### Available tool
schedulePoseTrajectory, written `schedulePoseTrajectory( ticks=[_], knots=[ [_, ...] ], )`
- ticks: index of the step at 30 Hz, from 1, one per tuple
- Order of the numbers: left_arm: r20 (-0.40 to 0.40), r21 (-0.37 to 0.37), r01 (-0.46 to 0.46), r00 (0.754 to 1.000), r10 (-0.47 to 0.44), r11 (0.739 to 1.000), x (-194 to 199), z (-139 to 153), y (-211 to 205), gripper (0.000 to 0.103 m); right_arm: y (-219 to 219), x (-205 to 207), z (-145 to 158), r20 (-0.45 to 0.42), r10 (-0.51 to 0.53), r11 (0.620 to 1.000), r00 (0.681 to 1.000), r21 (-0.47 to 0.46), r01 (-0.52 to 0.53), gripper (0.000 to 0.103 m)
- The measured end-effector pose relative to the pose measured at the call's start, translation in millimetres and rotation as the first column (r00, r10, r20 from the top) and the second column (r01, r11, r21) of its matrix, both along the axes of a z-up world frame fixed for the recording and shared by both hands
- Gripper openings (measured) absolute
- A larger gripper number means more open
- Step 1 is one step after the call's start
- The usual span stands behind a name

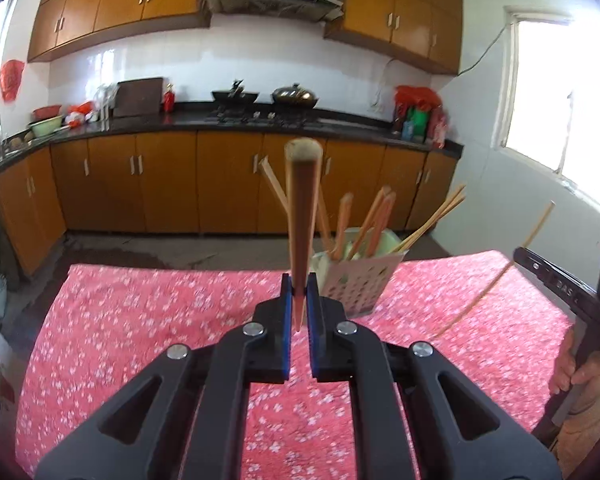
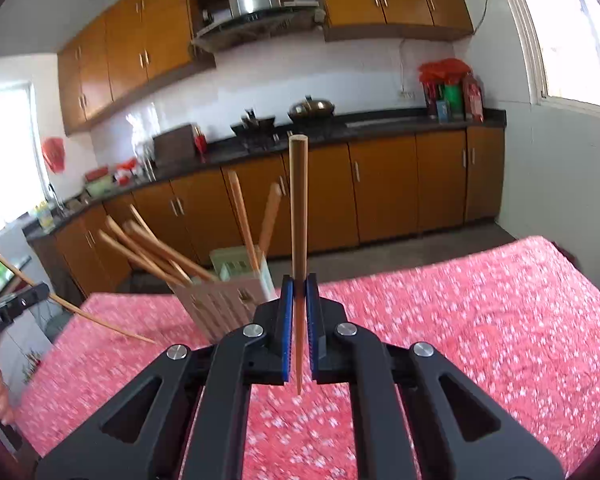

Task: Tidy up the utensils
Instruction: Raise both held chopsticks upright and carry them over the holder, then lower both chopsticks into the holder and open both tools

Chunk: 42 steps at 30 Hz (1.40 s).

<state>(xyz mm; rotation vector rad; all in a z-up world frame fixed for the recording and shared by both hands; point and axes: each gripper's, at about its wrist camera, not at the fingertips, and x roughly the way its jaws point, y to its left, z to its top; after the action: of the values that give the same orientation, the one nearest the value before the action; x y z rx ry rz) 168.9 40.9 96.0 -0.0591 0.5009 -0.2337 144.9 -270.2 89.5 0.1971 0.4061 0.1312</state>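
Note:
My left gripper (image 1: 299,286) is shut on a wooden chopstick (image 1: 301,216) that stands upright, thick end up, above the table. My right gripper (image 2: 299,286) is shut on another wooden chopstick (image 2: 299,216), also upright. A pale perforated utensil holder (image 1: 358,280) stands on the table just behind and right of the left gripper, with several chopsticks (image 1: 374,220) leaning in it. The right wrist view shows the holder (image 2: 224,300) left of the right gripper. The right gripper (image 1: 548,276) and its chopstick (image 1: 496,284) show at the right edge of the left wrist view.
The table carries a red floral cloth (image 1: 148,312) and its far edge lies behind the holder. Beyond is a kitchen counter (image 1: 220,124) with a stove, pans and bowls. A window (image 1: 568,92) is on the right wall.

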Motion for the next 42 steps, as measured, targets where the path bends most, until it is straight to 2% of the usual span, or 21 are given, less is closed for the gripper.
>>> schedulePoseTrajectory(
  ticks=[5, 10, 16, 27, 31, 42],
  knots=[
    [0.051, -0.024, 0.060, 0.997, -0.059, 0.998, -8.0, 29.9, -12.7, 0.008, 0.5, -8.8, 41.1, 0.114, 0.024, 0.999, 0.993, 0.032, -0.027, 0.007],
    [0.121, -0.040, 0.083, 0.990, -0.078, 0.996, -11.0, 61.8, -23.5, 0.008, 7.3, -12.1, 74.7, 0.217, 0.047, 0.998, 0.975, 0.036, -0.057, 0.007],
    [0.209, -0.049, 0.070, 0.976, -0.058, 0.996, -8.1, 99.3, -38.2, 0.008, 22.6, 0.7, 87.8, 0.269, 0.066, 0.997, 0.961, 0.018, -0.073, 0.007],
    [0.279, -0.113, 0.005, 0.960, 0.027, 0.994, 16.2, 146.5, -31.1, 0.008, 35.7, 16.7, 103.7, 0.315, 0.086, 0.996, 0.945, 0.010, -0.094, 0.007],
    [0.278, -0.093, -0.012, 0.960, 0.037, 0.996, 29.2, 140.8, -35.5, 0.008, 40.7, 26.5, 96.2, 0.302, 0.094, 0.995, 0.949, 0.001, -0.099, 0.007],
    [0.164, -0.100, 0.021, 0.986, -0.004, 0.995, 87.2, 60.4, -45.5, 0.008, 57.4, 62.3, 53.6, 0.198, 0.102, 0.995, 0.975, -0.032, -0.098, 0.007]
  ],
)
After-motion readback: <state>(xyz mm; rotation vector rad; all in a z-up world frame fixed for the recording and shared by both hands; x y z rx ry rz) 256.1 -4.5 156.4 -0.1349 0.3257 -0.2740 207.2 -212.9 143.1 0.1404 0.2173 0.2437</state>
